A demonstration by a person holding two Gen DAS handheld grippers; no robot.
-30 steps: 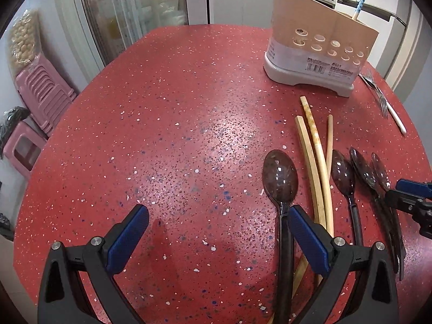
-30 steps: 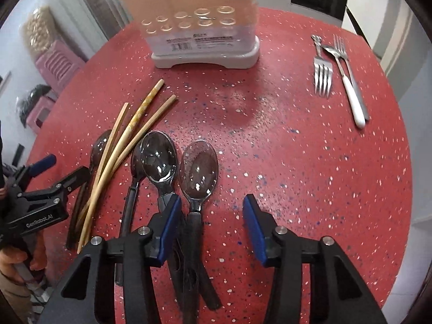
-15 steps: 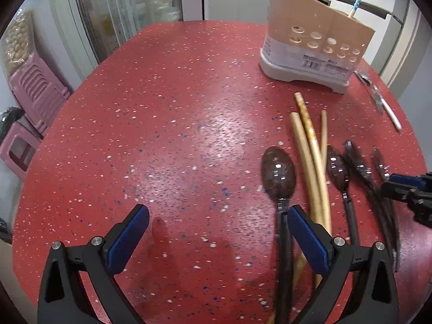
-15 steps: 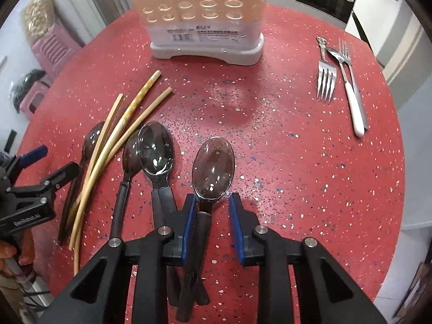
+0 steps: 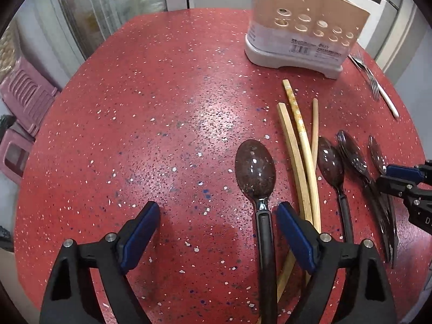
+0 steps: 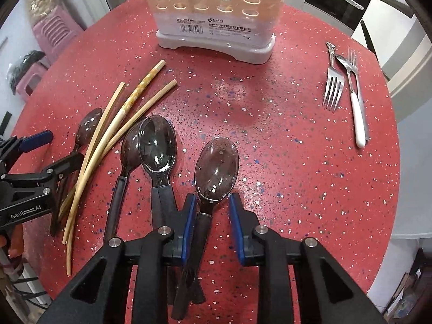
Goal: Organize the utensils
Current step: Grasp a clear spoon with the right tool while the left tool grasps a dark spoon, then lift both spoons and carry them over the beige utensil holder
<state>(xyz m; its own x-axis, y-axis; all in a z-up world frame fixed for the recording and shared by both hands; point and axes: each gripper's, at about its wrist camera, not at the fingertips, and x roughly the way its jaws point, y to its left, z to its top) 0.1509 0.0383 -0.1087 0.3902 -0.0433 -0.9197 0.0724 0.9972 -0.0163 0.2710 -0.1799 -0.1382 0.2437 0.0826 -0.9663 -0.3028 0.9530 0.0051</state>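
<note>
The right gripper (image 6: 210, 217), half closed, straddles the handle of a dark translucent plastic spoon (image 6: 216, 166) pointing toward the tabletop's far edge and the beige perforated utensil holder (image 6: 216, 13), without a clear pinch, while the left gripper (image 5: 217, 228) gapes empty.

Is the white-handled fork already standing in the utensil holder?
No, the white-handled fork lies flat on the red table, right of the utensil holder.

"GenRobot.AI" on left claw (image 6: 37, 148); barcode label, Chinese print, on utensil holder (image 6: 216, 27)

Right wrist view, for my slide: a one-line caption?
Right gripper straddling a dark translucent plastic spoon on the red speckled table.
</note>
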